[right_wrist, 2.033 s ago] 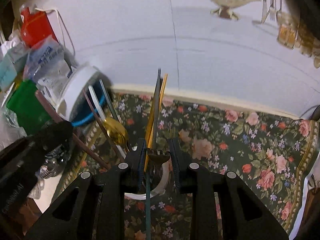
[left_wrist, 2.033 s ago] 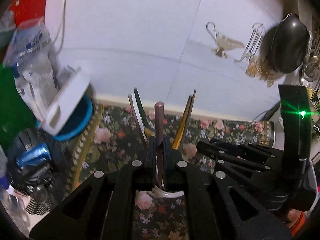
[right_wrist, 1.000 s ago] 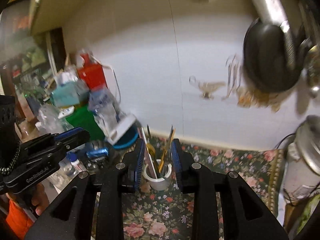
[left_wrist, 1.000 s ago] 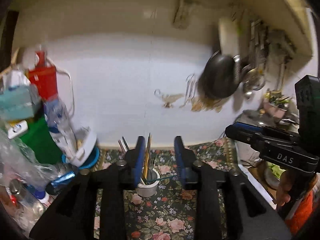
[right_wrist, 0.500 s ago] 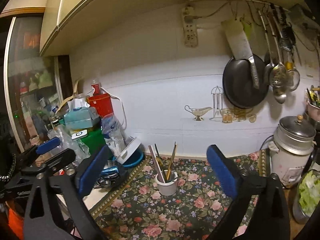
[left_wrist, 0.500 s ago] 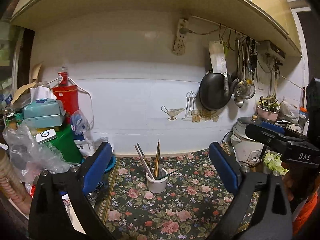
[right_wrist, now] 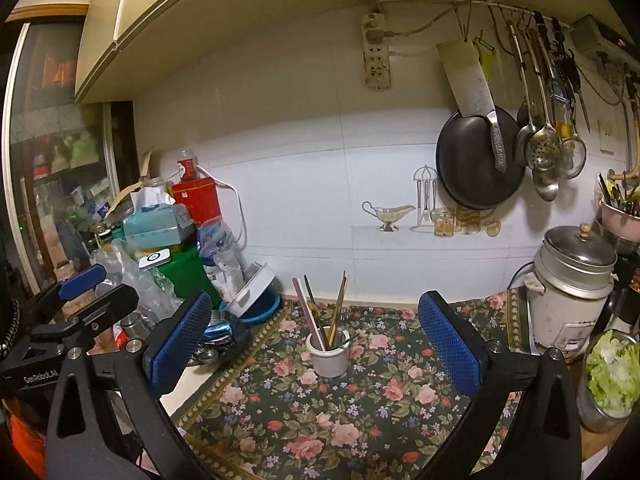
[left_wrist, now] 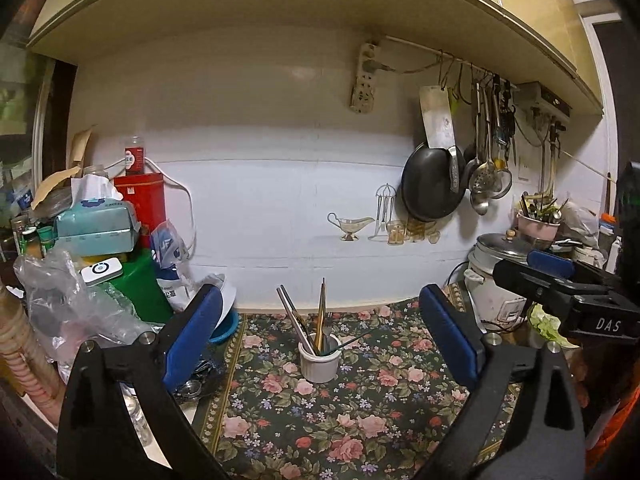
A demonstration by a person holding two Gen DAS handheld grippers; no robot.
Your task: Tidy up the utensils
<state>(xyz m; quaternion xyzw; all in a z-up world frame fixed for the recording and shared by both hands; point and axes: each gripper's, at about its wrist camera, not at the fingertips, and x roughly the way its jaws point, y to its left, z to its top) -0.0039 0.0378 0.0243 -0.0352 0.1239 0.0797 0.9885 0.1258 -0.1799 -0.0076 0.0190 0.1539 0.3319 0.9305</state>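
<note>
White cup [left_wrist: 319,364] upright on the floral mat [left_wrist: 360,420], holding the utensils [left_wrist: 320,320], handles up; one thin piece leans out to the right. Left gripper [left_wrist: 320,344] and right gripper [right_wrist: 316,344] stand well back, jaws spread wide, both empty. Any return should come from above, clear of the leaning handle, lest the cup tip.

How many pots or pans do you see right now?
2, maybe more hidden in clutter: a black pan hanging on the wall rack at right, and a lidded metal pot on the counter below it.
</note>
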